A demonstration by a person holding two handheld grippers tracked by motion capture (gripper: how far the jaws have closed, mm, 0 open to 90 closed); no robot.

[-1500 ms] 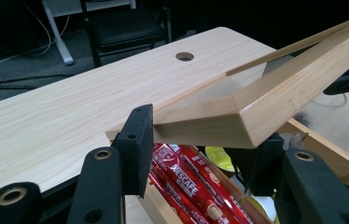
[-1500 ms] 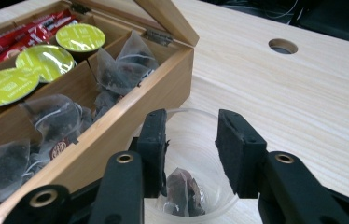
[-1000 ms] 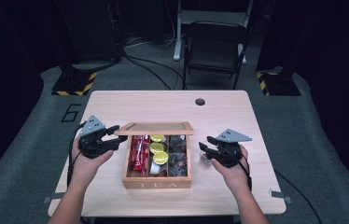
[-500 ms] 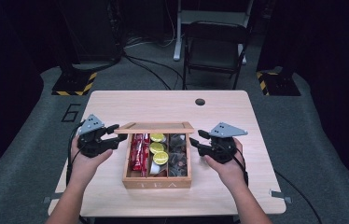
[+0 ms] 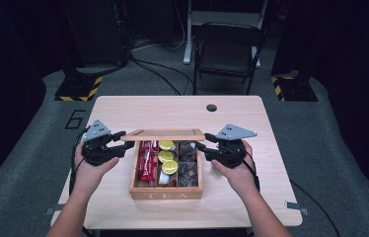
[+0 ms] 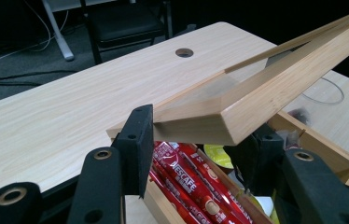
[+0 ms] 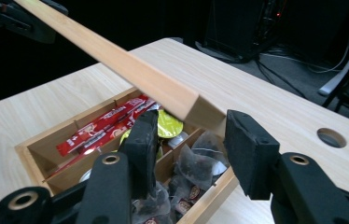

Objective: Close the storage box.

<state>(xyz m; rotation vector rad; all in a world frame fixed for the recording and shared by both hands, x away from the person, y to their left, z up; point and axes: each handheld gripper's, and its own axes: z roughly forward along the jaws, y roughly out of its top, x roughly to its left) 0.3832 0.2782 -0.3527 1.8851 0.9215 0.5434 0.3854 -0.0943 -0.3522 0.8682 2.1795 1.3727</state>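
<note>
**Overhead, a tea box with its lid half raised between two grippers**

Seen from the high view, a wooden tea box [image 5: 166, 185] sits near the front edge of the pale wooden table [image 5: 123, 111], its framed lid [image 5: 164, 134] tilted up over the back of the box. The left gripper [image 5: 125, 145] meets the lid's left end and the right gripper [image 5: 201, 146] its right end; how the jaws stand is too small to read there.

The left gripper view settles one side: the black padded jaws are clamped on the lid's left corner [image 6: 219, 119], and a clear pane shows inside the wood frame. Beneath it lie red Nescafé sachets [image 6: 186, 182], a brand name the high view cannot give.

The right gripper view shows the jaws standing partly apart around the lid's right corner [image 7: 196, 109]. The left pad looks close to the wood, the right pad stands off it; I cannot tell whether anything presses. Here the compartments read clearly: red sachets [image 7: 100, 128] in one, yellow-green foil-topped capsules [image 7: 169, 125] in the middle, tea bags in clear wrappers [image 7: 200, 168] nearest.

The box's front wall is cut off in both gripper views; its lettering shows faintly from above. A round cable hole [image 5: 211, 107] pierces the table's far side.
</note>
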